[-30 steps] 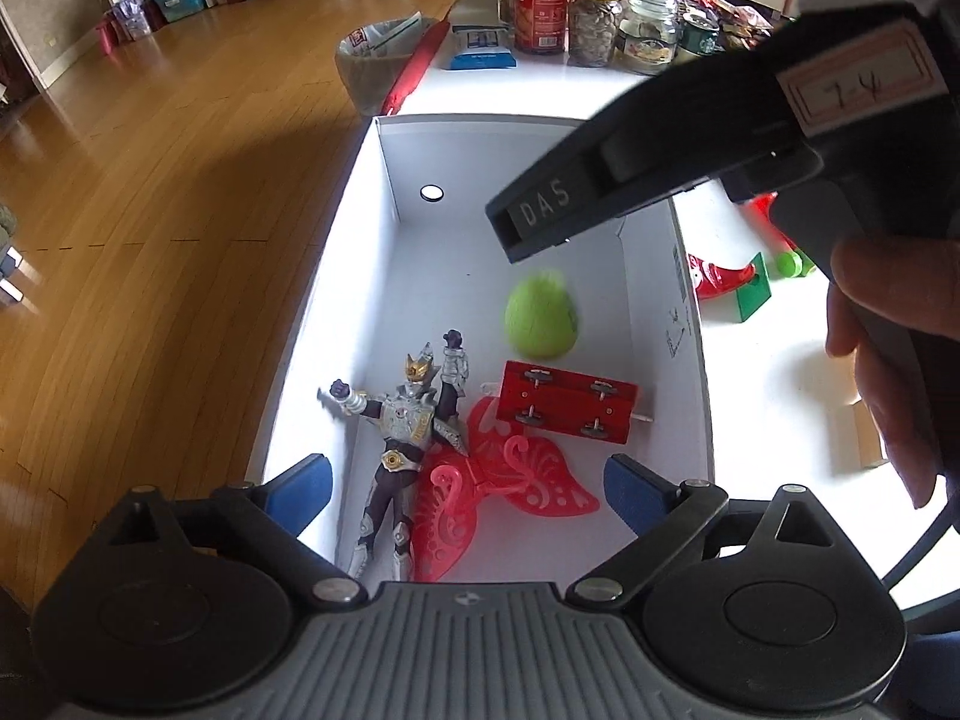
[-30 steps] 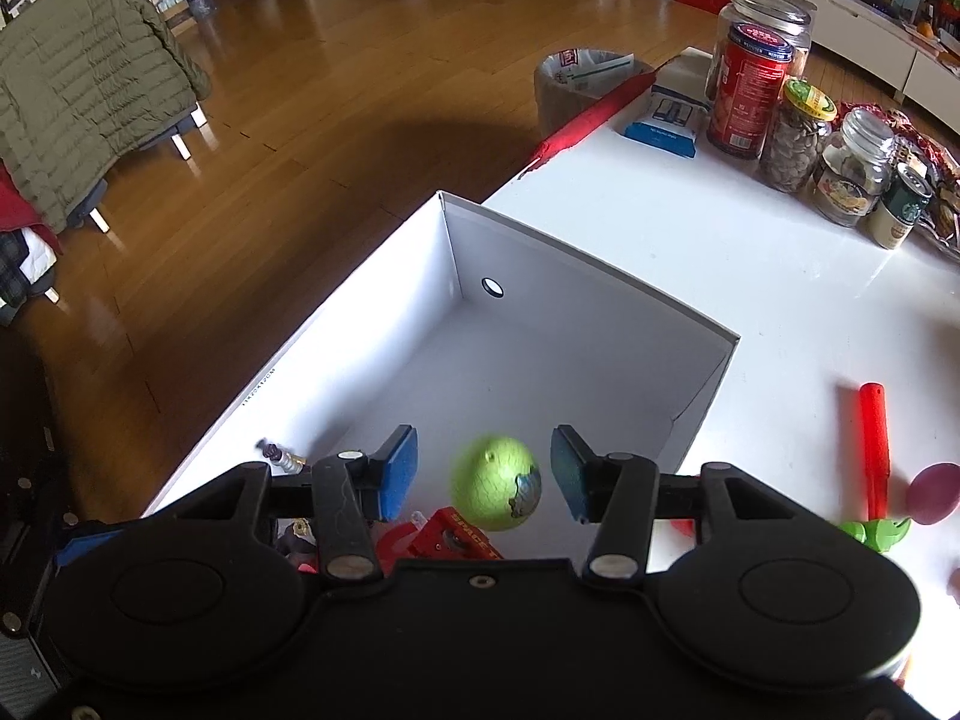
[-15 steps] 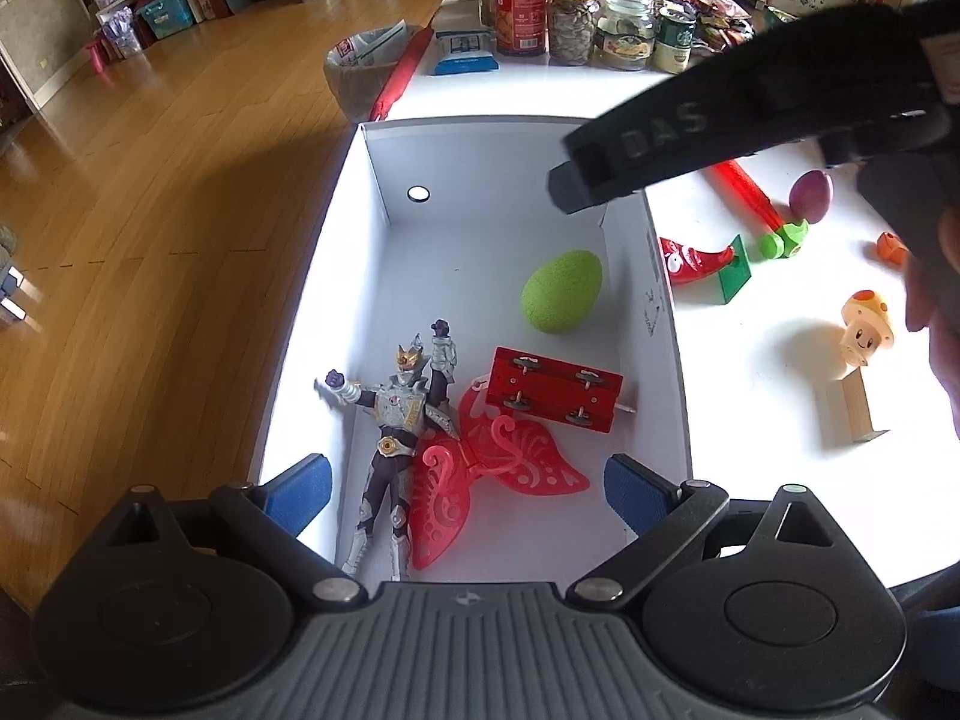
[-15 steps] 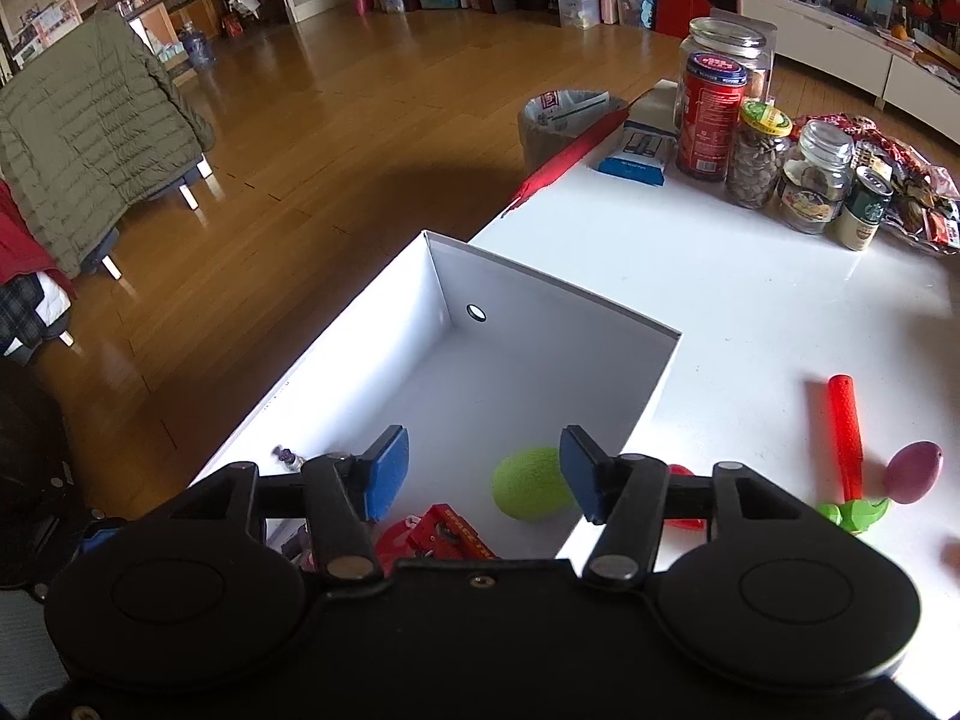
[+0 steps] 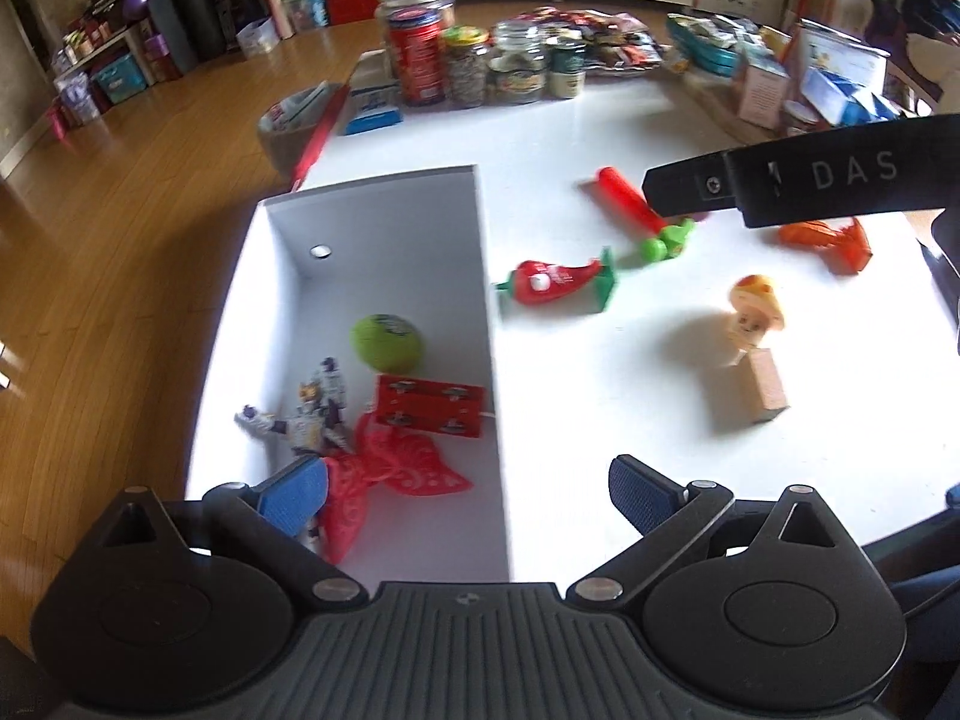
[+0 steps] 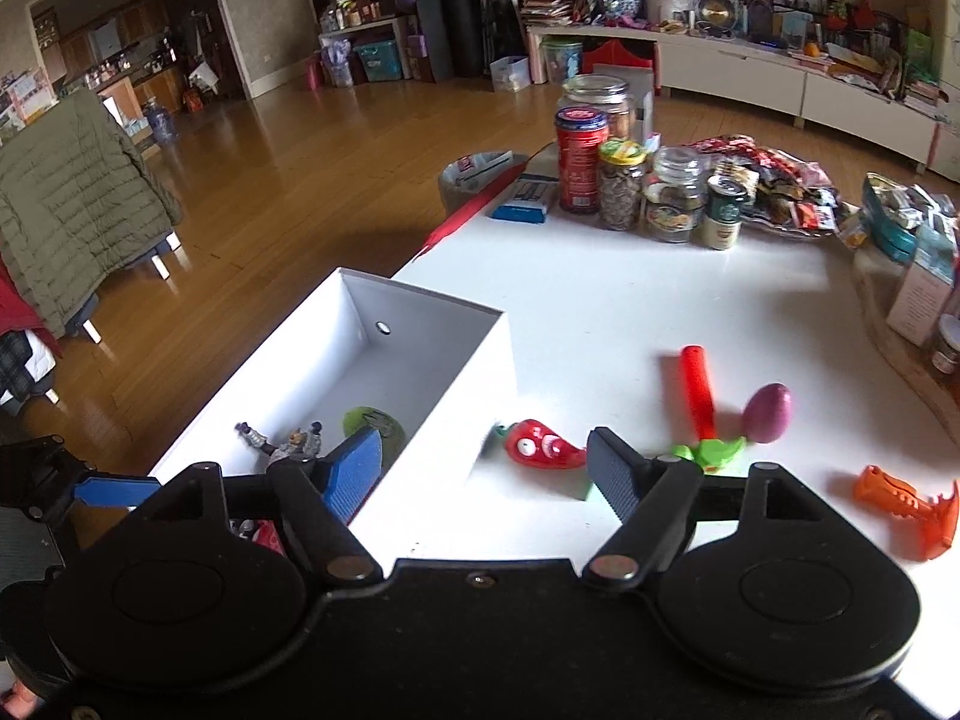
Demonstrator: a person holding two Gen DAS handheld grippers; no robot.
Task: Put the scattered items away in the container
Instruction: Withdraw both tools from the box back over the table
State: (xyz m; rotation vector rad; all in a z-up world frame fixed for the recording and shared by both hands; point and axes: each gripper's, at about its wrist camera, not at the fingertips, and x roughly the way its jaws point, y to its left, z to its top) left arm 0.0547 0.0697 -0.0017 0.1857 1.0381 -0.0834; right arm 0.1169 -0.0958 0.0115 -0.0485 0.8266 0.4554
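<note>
The red chilli toy (image 6: 543, 446) was seen just ahead of the right gripper (image 6: 485, 471), fingers parted and empty, its long axis lying crosswise; the left gripper (image 5: 468, 489) was likewise spread.

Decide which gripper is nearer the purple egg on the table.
Right. In the left wrist view the right gripper hangs directly over the purple egg, hiding most of it; the left gripper straddles the box's wall, farther away.

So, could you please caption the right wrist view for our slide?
Open right claw above white box's edge; green ball inside, red chilli toy outside.
</note>
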